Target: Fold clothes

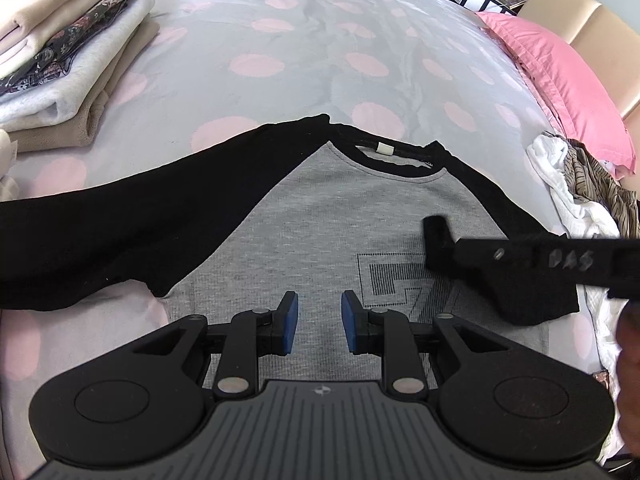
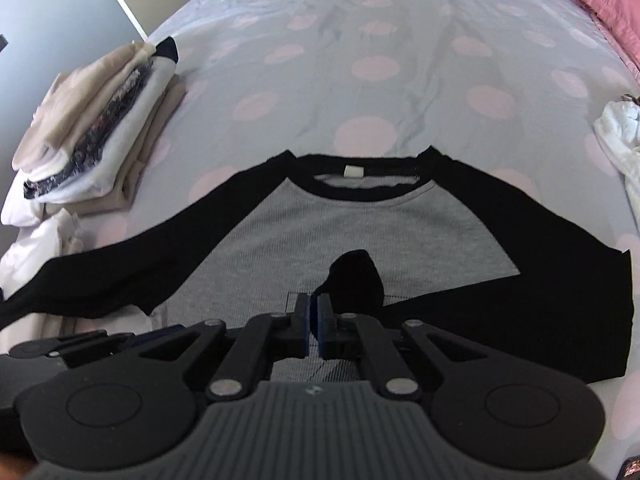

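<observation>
Inspection, left wrist view. Grey-bodied long-sleeved shirt with black raglan sleeves and black collar (image 1: 320, 216) noted flat and face-up on grey bed cover with pink dots (image 1: 320, 40), collar away from the camera, presumably spread so for folding. Outstretched black sleeve (image 1: 120, 232) noted lying sideways off the body, not yet folded. Left gripper (image 1: 319, 300) noted over the lower chest, jaws spread with a clear gap, nothing between them; judged to be waiting its turn or ready to steady the cloth. Right gripper (image 1: 436, 236) noted reaching in from the right above the printed chest. Folded black sleeve (image 1: 532, 296) noted beneath it, doubled back over the grey body. Neat stack of folded beige, floral and pale grey clothes (image 1: 60, 60) noted at far left, apart from the work. Crumpled heap of white and striped clothes (image 1: 580, 192) noted at right beside pink pillow (image 1: 560, 72), judged awaiting folding.

Right wrist view. Jaws pressed together, seemingly pinching the cuff end of the folded sleeve, raised in a small hump at the tips over the chest print. Grip judged to serve carrying the cuff inward across the body. Fold in progress; release not yet made.
</observation>
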The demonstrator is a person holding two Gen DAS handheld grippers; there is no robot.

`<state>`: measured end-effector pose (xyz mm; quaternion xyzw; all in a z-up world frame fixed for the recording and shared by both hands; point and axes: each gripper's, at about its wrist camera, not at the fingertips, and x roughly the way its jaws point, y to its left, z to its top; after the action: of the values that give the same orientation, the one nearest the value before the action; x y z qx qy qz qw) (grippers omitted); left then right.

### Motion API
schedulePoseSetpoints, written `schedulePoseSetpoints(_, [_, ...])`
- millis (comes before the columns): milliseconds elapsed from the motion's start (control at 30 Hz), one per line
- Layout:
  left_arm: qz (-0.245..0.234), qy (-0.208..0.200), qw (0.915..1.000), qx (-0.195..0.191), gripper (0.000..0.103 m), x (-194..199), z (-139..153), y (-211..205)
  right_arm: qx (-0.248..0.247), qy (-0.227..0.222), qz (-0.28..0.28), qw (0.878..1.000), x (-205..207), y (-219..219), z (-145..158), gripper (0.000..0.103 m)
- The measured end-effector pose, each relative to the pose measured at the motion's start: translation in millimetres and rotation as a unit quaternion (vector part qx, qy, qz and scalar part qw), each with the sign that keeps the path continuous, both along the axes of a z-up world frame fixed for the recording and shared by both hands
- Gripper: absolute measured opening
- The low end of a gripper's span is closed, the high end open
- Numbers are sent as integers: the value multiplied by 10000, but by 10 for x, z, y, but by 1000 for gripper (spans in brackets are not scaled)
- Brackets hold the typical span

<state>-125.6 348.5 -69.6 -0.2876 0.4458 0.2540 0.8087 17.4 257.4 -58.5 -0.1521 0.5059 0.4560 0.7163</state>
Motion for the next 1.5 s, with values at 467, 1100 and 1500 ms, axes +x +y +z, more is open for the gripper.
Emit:
schedulePoseSetpoints(467, [-517, -342, 9979, -178, 32, 221, 6, -72, 314, -230, -293, 9988, 257, -476, 130, 42])
schedulePoseSetpoints(1100, [-686, -483, 9959, -338, 0, 896, -326, -229, -364, -550, -2169, 9740, 1505, -1767, -94, 43])
schedulePoseSetpoints(1500, [-566, -613, 9963, 224, 0, 746, 387, 20, -505, -479, -2354, 9694, 1688, -1819, -214, 43])
